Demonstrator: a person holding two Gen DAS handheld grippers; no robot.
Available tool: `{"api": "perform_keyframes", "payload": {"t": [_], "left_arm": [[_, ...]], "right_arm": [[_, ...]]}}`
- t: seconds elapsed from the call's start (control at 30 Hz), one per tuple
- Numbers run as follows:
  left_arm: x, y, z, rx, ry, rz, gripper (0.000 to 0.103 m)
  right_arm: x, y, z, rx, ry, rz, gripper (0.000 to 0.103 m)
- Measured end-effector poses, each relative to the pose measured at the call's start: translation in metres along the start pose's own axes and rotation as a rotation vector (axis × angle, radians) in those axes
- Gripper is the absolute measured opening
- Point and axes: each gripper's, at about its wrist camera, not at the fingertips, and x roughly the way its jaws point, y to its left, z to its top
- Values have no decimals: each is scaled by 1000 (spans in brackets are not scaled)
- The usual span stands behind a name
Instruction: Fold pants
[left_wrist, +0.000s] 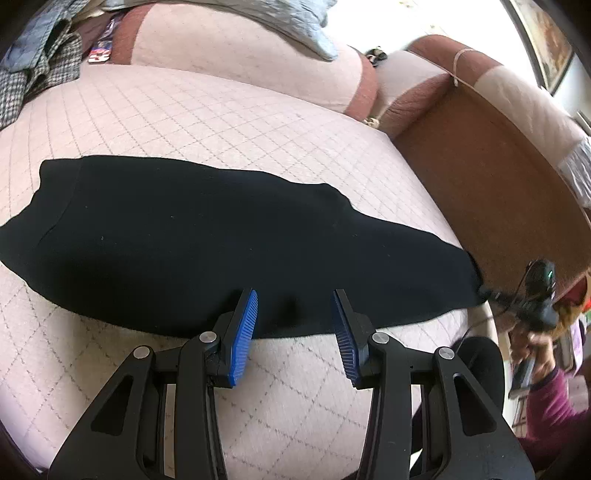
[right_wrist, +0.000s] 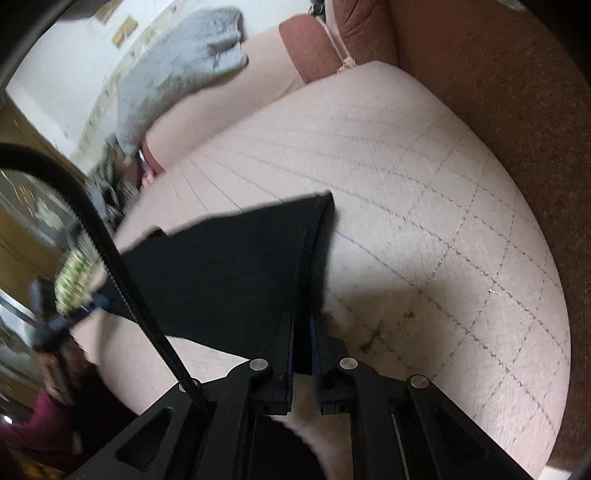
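Black pants (left_wrist: 192, 247) lie flat across a pink quilted sofa seat (left_wrist: 207, 122), folded lengthwise, waist end at left and leg end at right. My left gripper (left_wrist: 295, 301) is open, its blue pads (left_wrist: 243, 332) just above the near edge of the pants, holding nothing. My right gripper (right_wrist: 302, 325) is shut on the leg end of the pants (right_wrist: 229, 273) and holds that end lifted off the seat (right_wrist: 424, 206). The right gripper also shows small at the far right of the left wrist view (left_wrist: 487, 293).
A brown sofa arm (left_wrist: 491, 184) rises at the right. A grey quilted blanket (left_wrist: 295, 26) lies on the backrest. A pile of checked and blue clothes (left_wrist: 40, 70) sits at the far left. A black cable (right_wrist: 122, 266) crosses the right wrist view.
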Motion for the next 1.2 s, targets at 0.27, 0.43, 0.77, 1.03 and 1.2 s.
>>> {"api": "perform_keyframes", "payload": {"t": [0.27, 0.43, 0.77, 1.03, 1.2], "left_arm": [[-35, 50, 10, -96, -70, 102, 47], [-68, 104, 12, -264, -138, 174, 63], [-63, 143, 24, -350, -144, 244, 63], [-52, 136, 33, -243, -136, 284, 38], [-57, 147, 39, -247, -132, 287, 15]], "right_arm": [[19, -5, -8, -67, 138, -200, 14], [-12, 33, 0, -180, -53, -304, 40], [94, 219, -20, -659, 104, 118, 41], [189, 264, -65, -912, 206, 34, 16], [183, 260, -49, -808, 188, 60, 4]]}}
